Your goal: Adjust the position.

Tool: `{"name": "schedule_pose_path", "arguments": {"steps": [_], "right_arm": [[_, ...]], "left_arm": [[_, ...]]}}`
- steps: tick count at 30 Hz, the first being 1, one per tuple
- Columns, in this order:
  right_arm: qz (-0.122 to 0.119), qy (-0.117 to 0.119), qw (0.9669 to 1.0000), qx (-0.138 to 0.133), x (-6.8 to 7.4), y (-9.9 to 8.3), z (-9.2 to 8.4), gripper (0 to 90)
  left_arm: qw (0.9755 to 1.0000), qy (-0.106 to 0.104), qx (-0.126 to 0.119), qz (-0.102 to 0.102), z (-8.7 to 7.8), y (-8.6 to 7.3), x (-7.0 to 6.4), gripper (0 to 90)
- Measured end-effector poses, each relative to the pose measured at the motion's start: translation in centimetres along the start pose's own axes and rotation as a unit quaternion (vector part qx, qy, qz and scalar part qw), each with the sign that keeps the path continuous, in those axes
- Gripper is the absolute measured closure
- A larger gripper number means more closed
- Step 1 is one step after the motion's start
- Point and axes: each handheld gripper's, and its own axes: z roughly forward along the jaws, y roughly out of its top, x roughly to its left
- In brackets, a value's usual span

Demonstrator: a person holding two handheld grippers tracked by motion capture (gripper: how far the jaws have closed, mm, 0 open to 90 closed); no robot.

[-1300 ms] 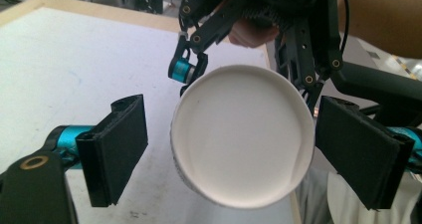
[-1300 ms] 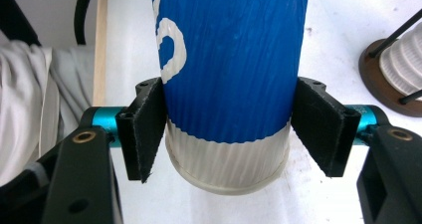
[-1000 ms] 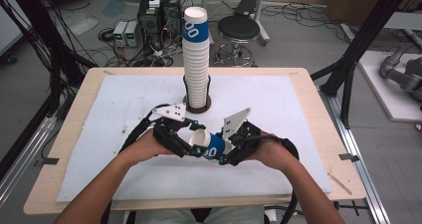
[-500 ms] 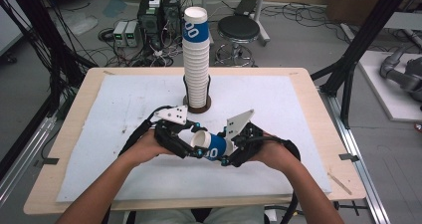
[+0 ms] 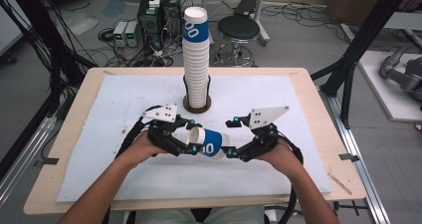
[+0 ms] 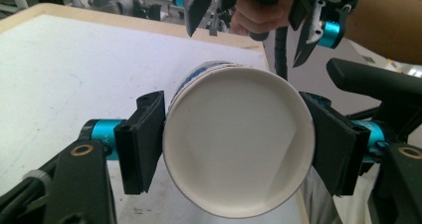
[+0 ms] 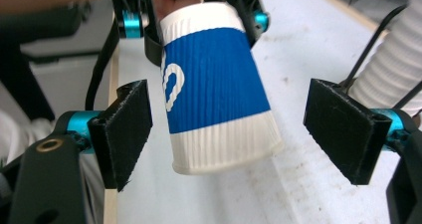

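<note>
A blue-and-white ribbed paper cup (image 5: 211, 145) lies on its side in the air above the white mat, between both hands. My left gripper (image 5: 191, 140) is shut on its rim end, having closed on it in the last second. In the left gripper view the cup's open mouth (image 6: 239, 149) faces the camera, with a pad pressed on each side. My right gripper (image 5: 230, 139) stands at the base end. Its jaws have just been opening. In the right gripper view the pads (image 7: 343, 134) stand apart from the cup (image 7: 214, 84) between them.
A tall stack of matching cups (image 5: 196, 59) stands on a dark round base (image 5: 197, 106) at the middle back of the white mat (image 5: 124, 99). The mat covers most of the wooden table (image 5: 308, 84). Cables trail from both grippers toward the front edge.
The right gripper's jaws have spread off the cup and that hand has drawn a little to the right. The left gripper has closed on the cup's rim and keeps it in place.
</note>
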Motion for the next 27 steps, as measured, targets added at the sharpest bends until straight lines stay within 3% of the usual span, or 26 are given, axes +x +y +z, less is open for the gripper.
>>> {"name": "schedule_pose_path", "arguments": {"steps": [3, 15, 27], "right_arm": [[0.013, -0.016, 0.9995, -0.025, -0.1, -0.6, -0.4, 19.6], [0.045, -0.022, 0.9962, -0.072, 0.1, -3.3, -1.4, 19.6], [0.069, -0.01, 0.9933, -0.092, 0.2, -5.1, -1.1, 19.6]], "left_arm": [[0.9999, 0.003, -0.014, 0.0, -0.3, -0.2, 0.0, 29.7], [0.9982, 0.015, -0.058, -0.001, -1.1, -1.1, 0.0, 29.8], [0.9952, 0.003, -0.098, -0.003, -1.0, -1.7, -0.1, 29.8]]}}
